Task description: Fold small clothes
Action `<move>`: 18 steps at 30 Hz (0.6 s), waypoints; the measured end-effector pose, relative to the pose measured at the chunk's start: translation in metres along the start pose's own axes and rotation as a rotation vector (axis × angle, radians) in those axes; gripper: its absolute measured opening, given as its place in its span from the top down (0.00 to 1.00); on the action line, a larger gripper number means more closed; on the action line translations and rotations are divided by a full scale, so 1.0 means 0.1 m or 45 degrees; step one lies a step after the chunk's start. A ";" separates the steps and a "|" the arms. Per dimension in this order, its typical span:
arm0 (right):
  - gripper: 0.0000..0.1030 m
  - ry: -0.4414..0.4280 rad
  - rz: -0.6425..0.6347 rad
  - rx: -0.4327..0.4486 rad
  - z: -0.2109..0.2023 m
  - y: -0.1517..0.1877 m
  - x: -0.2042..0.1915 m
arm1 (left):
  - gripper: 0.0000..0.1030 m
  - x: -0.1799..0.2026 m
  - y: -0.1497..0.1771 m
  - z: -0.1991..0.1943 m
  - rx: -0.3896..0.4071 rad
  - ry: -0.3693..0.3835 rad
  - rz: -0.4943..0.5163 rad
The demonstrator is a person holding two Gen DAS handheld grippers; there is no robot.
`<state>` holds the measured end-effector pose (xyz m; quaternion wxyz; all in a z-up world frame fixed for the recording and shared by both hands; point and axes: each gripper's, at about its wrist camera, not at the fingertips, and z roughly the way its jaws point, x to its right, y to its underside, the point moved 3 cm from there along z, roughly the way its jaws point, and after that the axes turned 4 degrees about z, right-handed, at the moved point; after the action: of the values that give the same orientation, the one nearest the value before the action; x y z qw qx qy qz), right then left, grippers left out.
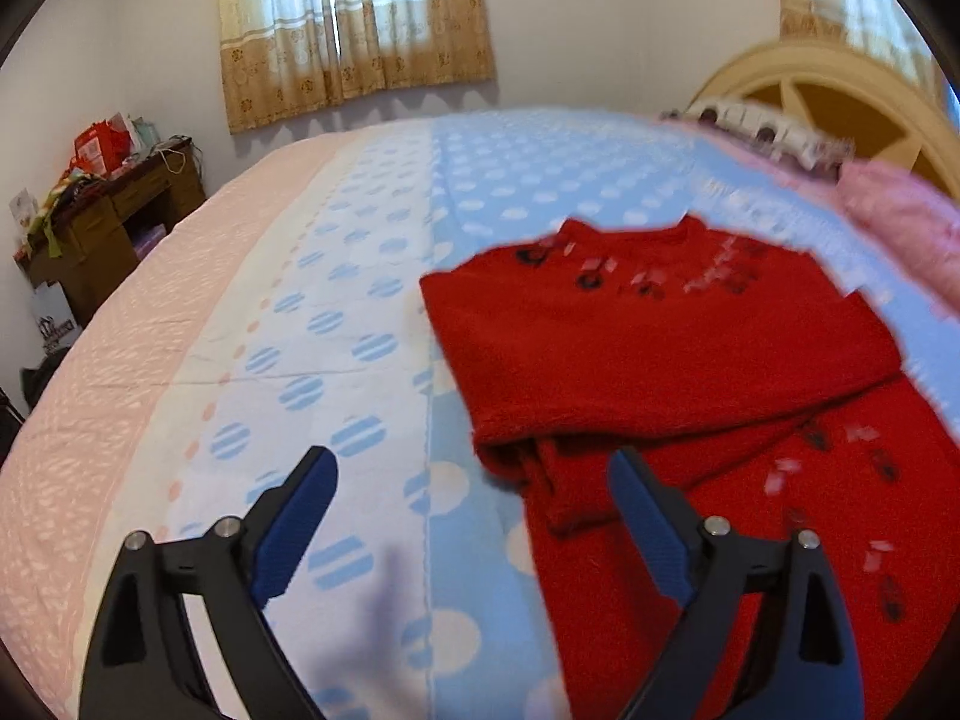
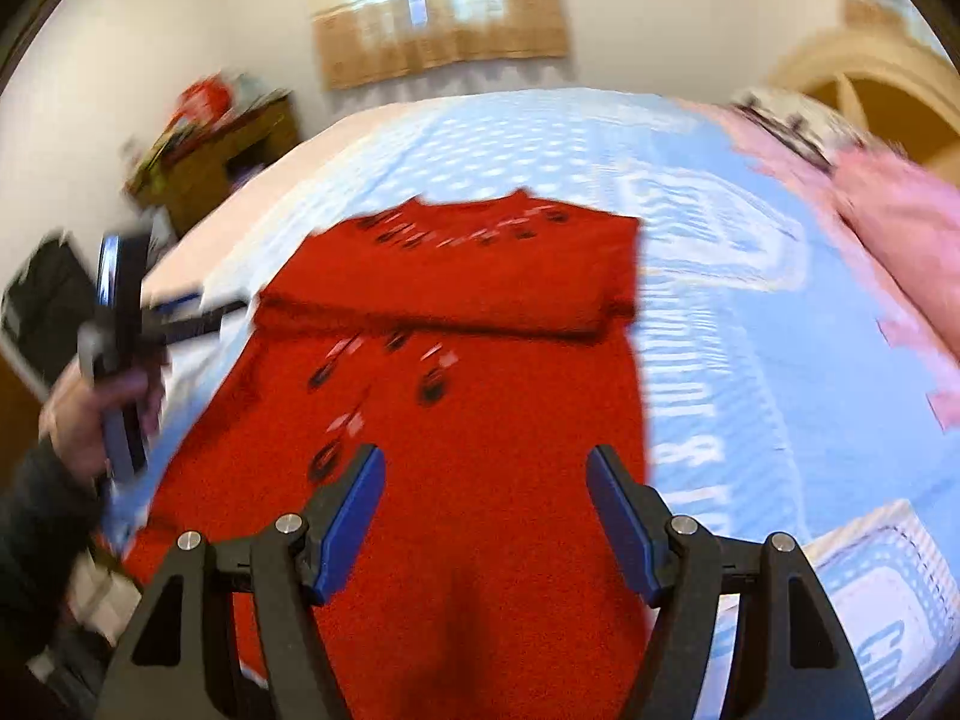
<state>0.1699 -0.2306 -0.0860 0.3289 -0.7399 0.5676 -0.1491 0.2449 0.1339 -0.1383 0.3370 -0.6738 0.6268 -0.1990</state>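
Left wrist view: the left gripper (image 1: 474,468) hangs over the bed (image 1: 336,276) with its blue-padded jaws spread wide and nothing between them — only the dotted blue-and-white cover shows in the gap. Just to its right lies the red garment (image 1: 660,336), spread on the cover with its upper part folded down over the lower, so a thick fold edge runs across it. A wooden dresser (image 1: 114,228) stands by the far wall under a curtained window (image 1: 354,24), and a pink pillow (image 1: 900,228) sits near the headboard (image 1: 840,96).

Right wrist view: blurred, yet the right gripper (image 2: 486,468) is plainly released, jaws apart above the lower half of the red garment (image 2: 480,372) — not pressing on it. At the left edge a hand (image 2: 90,420) in a dark sleeve grips the other tool's handle beside the garment.
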 end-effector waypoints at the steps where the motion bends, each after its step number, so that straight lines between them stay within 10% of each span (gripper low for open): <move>1: 0.32 0.024 0.042 0.004 0.00 -0.08 0.10 | 0.09 -0.03 0.03 0.06 -0.033 -0.027 0.014; 14: 0.45 0.204 0.081 -0.112 1.11 -0.75 0.40 | 0.00 -0.30 0.25 0.32 -0.144 0.129 -0.216; 18: 0.74 0.222 0.096 -0.210 1.53 -0.70 0.41 | 0.00 -0.30 0.26 0.32 -0.147 0.147 -0.229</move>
<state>0.3256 -0.2111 -0.1596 0.2214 -0.7269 0.6318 -0.1532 0.2443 0.1702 -0.1742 0.2420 -0.7329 0.5926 -0.2303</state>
